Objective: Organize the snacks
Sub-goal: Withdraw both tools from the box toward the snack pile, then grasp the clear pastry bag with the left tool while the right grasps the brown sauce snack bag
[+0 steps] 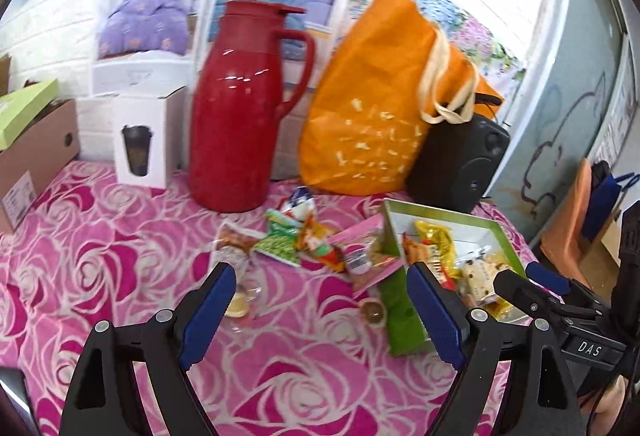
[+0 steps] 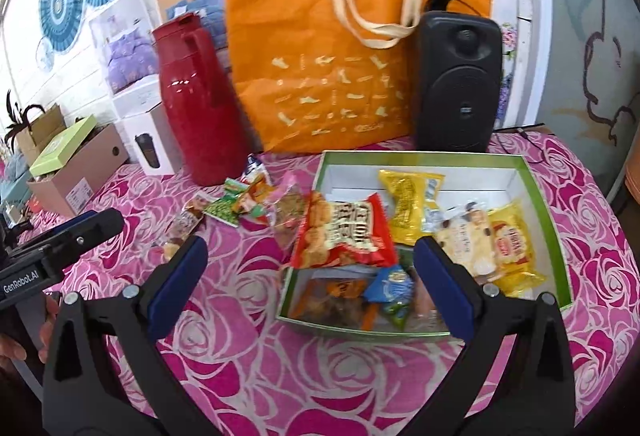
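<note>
A green box [image 2: 424, 155] with a white inside stands open on the pink rose cloth and holds several snack packets, among them a yellow packet [image 2: 408, 208] and a blue packet [image 2: 390, 284]. A red snack bag [image 2: 344, 232] lies draped over the box's left rim. My right gripper [image 2: 312, 252] hangs open just before that bag, touching nothing. Left of the box [image 1: 400, 316] lie several loose snacks, with a green packet [image 1: 280, 246] and a pink packet [image 1: 368, 256] among them. My left gripper [image 1: 322, 300] is open above the cloth in front of them, holding nothing.
Along the back stand a red thermos jug [image 1: 240, 108], an orange tote bag [image 1: 380, 96] and a black speaker [image 1: 460, 156]. A white cup box [image 1: 144, 140] and a cardboard box [image 1: 36, 156] sit at the left. A small brown round sweet [image 1: 374, 310] lies by the green box.
</note>
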Demonstrator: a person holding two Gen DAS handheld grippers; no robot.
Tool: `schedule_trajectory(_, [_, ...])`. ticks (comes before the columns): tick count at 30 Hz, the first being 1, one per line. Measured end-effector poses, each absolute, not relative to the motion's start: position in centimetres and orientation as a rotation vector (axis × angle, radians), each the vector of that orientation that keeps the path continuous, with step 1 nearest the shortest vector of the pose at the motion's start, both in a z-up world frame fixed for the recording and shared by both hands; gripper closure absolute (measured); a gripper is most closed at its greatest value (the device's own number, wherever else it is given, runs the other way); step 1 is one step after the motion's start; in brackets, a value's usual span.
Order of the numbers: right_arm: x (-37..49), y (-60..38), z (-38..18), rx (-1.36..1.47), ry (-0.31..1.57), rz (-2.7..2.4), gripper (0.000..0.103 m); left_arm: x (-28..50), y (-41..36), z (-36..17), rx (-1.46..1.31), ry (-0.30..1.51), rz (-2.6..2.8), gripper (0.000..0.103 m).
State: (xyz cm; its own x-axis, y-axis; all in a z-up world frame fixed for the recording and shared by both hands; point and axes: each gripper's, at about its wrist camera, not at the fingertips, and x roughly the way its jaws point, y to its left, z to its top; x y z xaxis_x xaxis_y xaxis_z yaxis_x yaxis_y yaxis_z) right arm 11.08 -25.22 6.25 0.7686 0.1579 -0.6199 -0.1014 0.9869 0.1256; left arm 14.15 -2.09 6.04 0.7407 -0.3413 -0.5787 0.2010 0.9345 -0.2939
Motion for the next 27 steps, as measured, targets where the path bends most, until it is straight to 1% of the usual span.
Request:
schedule_trajectory(8, [13.3,-20.9,3.5,0.003,0.757,0.228,0.001,15.5,2.1,3.5,-0.28,0.719,-0.234,0.014])
schedule_trajectory(14, [14.6,-18.3,2.1,0.004,0.794,0.327,0.001,17.2,4.2,1.2,-0.317,0.759,-0.21,0.014])
schedule_trajectory(15, [14.8,-17.9,1.9,0.005,0.8,0.346,0.004,17.5,4.4,0.8,-0.322,0.767,-0.213,0.014])
schedule_trajectory(16, [15.1,-17.3,1.7,0.005,0.808,0.373,0.012,17.8,4.6,0.5,-0.324,0.772,-0.217,0.017])
schedule_trajectory(17, [15.3,-16.7,1.4,0.003,0.819,0.394,0.017,18.1,4.8,0.2,-0.327,0.777,-0.222,0.021])
schedule_trajectory(18, [15.4,-16.3,1.2,-0.001,0.829,0.41,0.026,18.5,4.8,-0.1,-0.33,0.789,-0.234,0.03])
schedule_trajectory(19, [15.7,-15.8,0.8,-0.011,0.843,0.425,0.032,19.1,4.8,-0.5,-0.335,0.808,-0.247,0.036])
schedule_trajectory(20, [15.8,-15.3,0.5,-0.019,0.853,0.433,0.034,19.5,4.8,-0.8,-0.34,0.821,-0.257,0.037])
schedule_trajectory(22, [16.3,-14.7,-0.2,-0.03,0.875,0.444,0.043,20.2,4.5,-1.2,-0.333,0.833,-0.258,0.037])
schedule_trajectory(25, [17.1,-14.3,-0.9,-0.031,0.904,0.447,0.054,21.5,3.7,-1.9,-0.314,0.861,-0.265,0.037])
schedule_trajectory(27, [17.5,-14.5,-1.0,-0.032,0.91,0.438,0.055,22.3,3.1,-2.5,-0.305,0.886,-0.276,0.037])
